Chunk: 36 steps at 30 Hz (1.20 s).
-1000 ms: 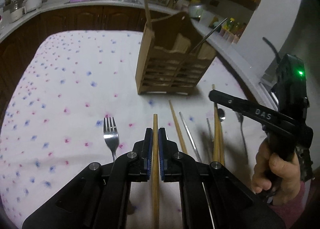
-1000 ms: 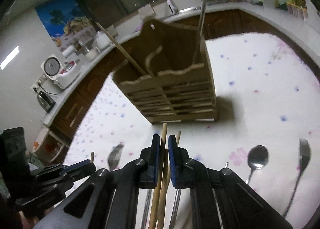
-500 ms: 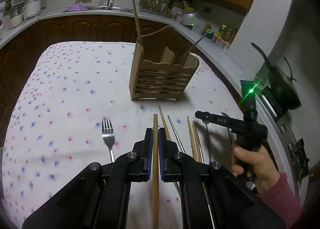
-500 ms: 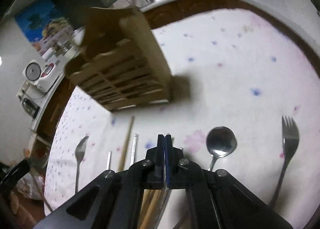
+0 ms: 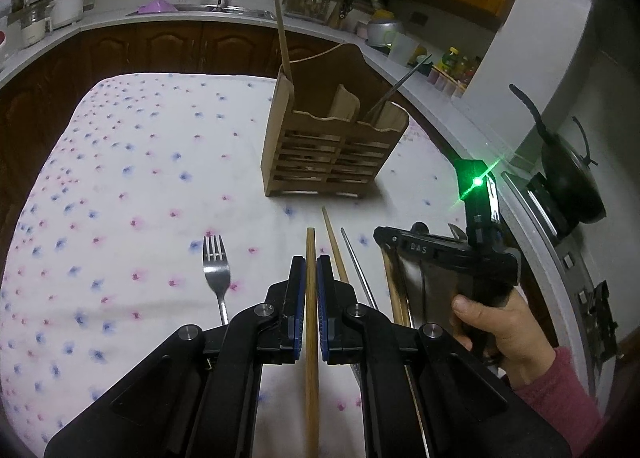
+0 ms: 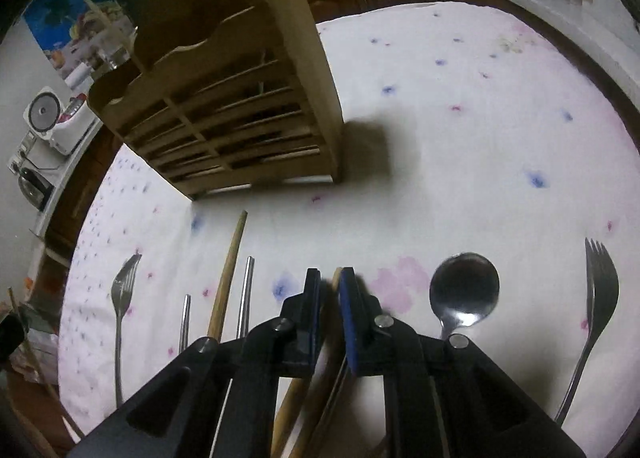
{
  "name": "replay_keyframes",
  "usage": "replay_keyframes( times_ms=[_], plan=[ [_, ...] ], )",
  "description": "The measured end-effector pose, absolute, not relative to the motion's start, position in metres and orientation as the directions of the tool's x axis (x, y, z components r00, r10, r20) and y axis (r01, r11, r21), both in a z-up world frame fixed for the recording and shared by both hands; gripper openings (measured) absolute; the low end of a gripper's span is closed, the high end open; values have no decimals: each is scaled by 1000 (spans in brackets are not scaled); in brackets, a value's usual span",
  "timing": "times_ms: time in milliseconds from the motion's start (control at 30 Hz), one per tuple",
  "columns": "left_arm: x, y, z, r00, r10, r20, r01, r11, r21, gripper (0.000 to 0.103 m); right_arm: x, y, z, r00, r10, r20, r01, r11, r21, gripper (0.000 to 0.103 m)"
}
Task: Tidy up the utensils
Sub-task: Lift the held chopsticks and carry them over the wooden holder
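Wooden chopstick [image 5: 311, 322] pinched between left gripper [image 5: 311, 264] pads, right gripper [image 6: 329, 278] jaws just opening, slightly parted around another wooden chopstick tip [image 6: 335, 283], fork [image 5: 216, 270] left on floral tablecloth [image 5: 120, 178], slatted wooden utensil holder [image 5: 332, 150] beyond.

Right wrist view, counted: 2 forks, left fork [image 6: 125, 282] and right fork [image 6: 601, 278]; 1 spoon [image 6: 464, 288]; 2 metal chopsticks [image 6: 246, 290]; 1 wooden holder [image 6: 248, 114]. Wooden chopsticks partly hidden, uncounted.

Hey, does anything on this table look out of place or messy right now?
Nothing is spilled or broken. The loose wooden chopsticks and metal chopsticks lie unpaired and fanned out at odd angles on the tablecloth before the wooden utensil holder.
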<state>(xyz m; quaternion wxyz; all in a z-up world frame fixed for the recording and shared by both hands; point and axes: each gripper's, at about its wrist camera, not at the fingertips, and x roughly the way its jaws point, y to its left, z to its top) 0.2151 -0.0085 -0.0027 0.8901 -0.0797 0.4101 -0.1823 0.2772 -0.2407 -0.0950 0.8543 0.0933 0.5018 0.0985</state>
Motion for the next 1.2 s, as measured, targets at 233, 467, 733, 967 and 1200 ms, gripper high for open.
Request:
replay_keyframes(
  times_ms=[233,467,733,967,1200],
  plan=[
    [214,-8,0,603,-394,-694,257,919,-298,4,275,-239,-91,486,273,-830,-89,961,263,6],
    [199,-4,19,632,-408,-660,275,913,-301,4,231,-249,-21,613,389,-688,-157,913,377,4],
    [172,0,46,675,-429,-601,305,903,-302,4,185,-249,45,721,406,-561,-232,905,357,4],
    [161,5,62,704,-432,-563,315,901,-297,4,162,-248,79,783,393,-482,-255,910,328,4],
    [162,12,71,741,-441,-506,312,894,-322,4,153,-251,95,822,371,-432,-248,916,315,4]
  ],
)
